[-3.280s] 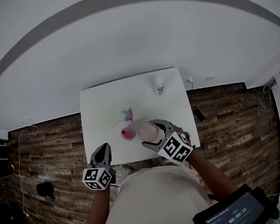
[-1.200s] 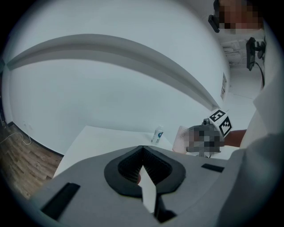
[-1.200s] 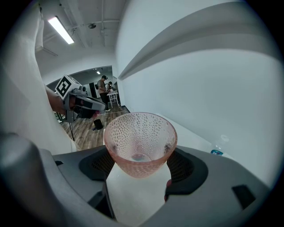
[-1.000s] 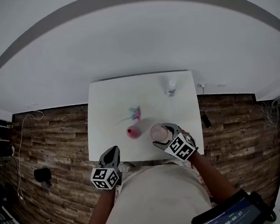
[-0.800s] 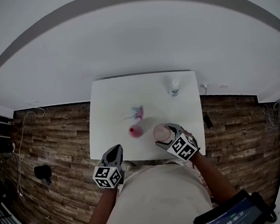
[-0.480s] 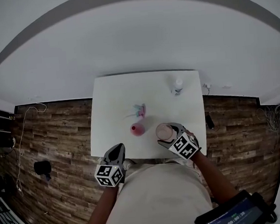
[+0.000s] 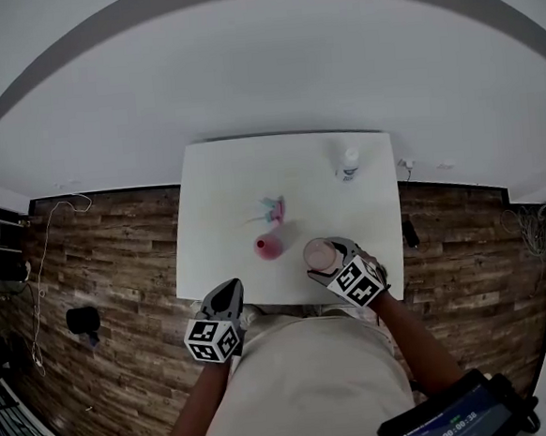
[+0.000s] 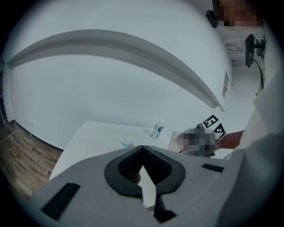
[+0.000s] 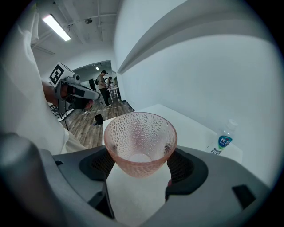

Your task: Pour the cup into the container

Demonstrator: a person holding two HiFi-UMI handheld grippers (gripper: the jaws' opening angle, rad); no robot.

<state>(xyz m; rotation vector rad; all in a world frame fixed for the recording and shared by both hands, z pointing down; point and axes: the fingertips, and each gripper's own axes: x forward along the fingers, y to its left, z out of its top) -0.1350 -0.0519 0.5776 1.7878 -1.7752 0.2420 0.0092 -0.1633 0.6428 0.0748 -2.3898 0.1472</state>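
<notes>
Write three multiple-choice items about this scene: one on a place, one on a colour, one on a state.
1. Where does the bottle stand?
A. at the far right corner of the table
B. at its near left edge
C. on the floor

2. What colour is the cup in the right gripper?
A. blue
B. pink
C. green

3. How is the right gripper?
A. open and empty
B. shut on the cup
C. lying on the table

Answers: 1 A, the head view shows the bottle there; 2 B, the dimpled cup is pink; 3 B, its jaws press the cup's sides.
</notes>
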